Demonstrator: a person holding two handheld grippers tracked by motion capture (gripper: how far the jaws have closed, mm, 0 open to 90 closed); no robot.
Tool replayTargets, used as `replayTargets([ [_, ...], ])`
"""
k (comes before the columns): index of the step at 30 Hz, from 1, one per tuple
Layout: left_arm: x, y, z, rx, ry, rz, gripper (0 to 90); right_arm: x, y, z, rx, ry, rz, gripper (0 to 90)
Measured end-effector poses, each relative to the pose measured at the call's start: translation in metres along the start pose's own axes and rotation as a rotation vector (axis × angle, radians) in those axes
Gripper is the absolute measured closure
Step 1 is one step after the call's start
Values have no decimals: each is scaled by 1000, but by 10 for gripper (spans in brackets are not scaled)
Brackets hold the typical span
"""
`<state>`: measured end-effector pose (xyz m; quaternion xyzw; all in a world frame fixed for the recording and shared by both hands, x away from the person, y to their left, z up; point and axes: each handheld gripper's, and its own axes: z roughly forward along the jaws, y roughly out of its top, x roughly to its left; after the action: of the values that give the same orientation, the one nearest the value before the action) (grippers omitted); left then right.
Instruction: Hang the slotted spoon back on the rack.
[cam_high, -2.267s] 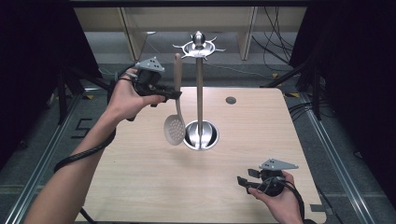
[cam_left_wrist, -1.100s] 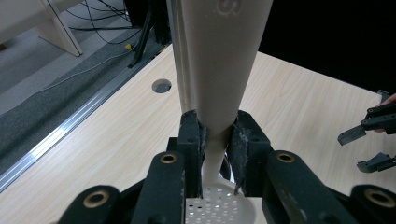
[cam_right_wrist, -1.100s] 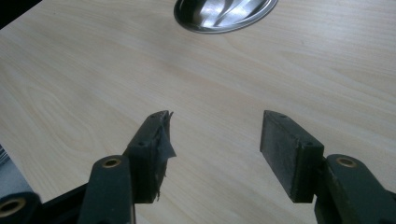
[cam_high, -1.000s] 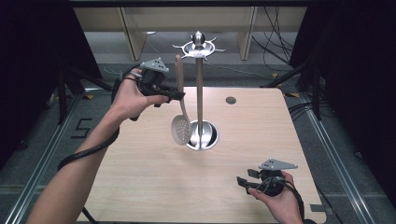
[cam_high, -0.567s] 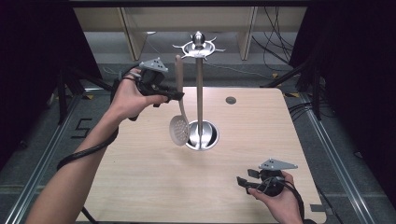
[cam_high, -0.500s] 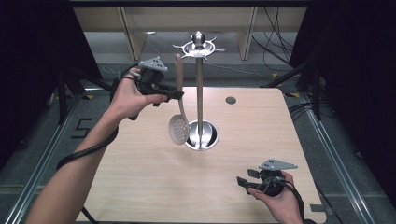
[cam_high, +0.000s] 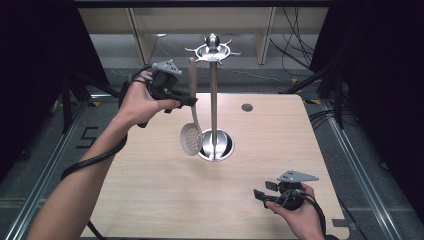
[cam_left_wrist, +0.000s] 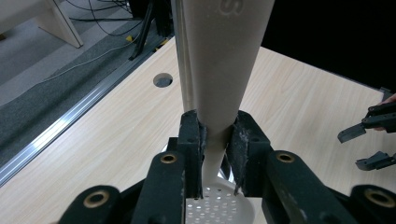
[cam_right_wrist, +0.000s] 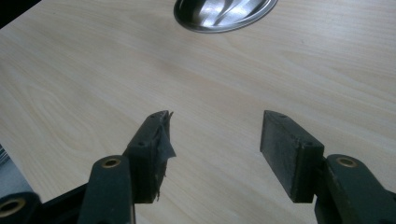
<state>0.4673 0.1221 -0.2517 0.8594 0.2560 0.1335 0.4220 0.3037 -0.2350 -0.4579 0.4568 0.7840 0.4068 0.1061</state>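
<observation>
The left gripper (cam_high: 187, 100) is clamped on the handle of a pale slotted spoon (cam_high: 192, 127), its two black jaws pressed against either side of the narrow part of the handle; in the left gripper view the fingers (cam_left_wrist: 190, 140) pinch the cream stem just above the perforated bowl of the slotted spoon (cam_left_wrist: 219, 93), with the handle widening as it rises away from the camera. In the high view the spoon hangs roughly upright, bowl down, lifted off the wooden table (cam_high: 150, 200), with the bowl just in front of the round metal base of the utensil stand (cam_high: 214, 100). The top of the handle reaches close beside the stand's ring of hooks, though whether it touches a hook cannot be told. The stand's pole runs just beside the spoon handle, on the person's right of it. The right gripper (cam_high: 262, 196) rests low near the table's near right corner, well apart from the stand, its jaws spread wide and holding nothing; in the right gripper view the right gripper (cam_right_wrist: 215, 140) shows bare table (cam_right_wrist: 70, 70) between its pads, with the edge of the stand's base (cam_right_wrist: 224, 16) farther off.
</observation>
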Motion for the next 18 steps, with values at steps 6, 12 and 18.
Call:
replayTargets([
  [6,0,4,4,2,0,-7,748,0,0,0,3,11,4,433],
  [12,0,7,8,6,11,-5,748,0,0,-1,5,9,5,433],
  [18,-2,7,13,-8,22,-16,747,0,0,0,5,12,1,433],
])
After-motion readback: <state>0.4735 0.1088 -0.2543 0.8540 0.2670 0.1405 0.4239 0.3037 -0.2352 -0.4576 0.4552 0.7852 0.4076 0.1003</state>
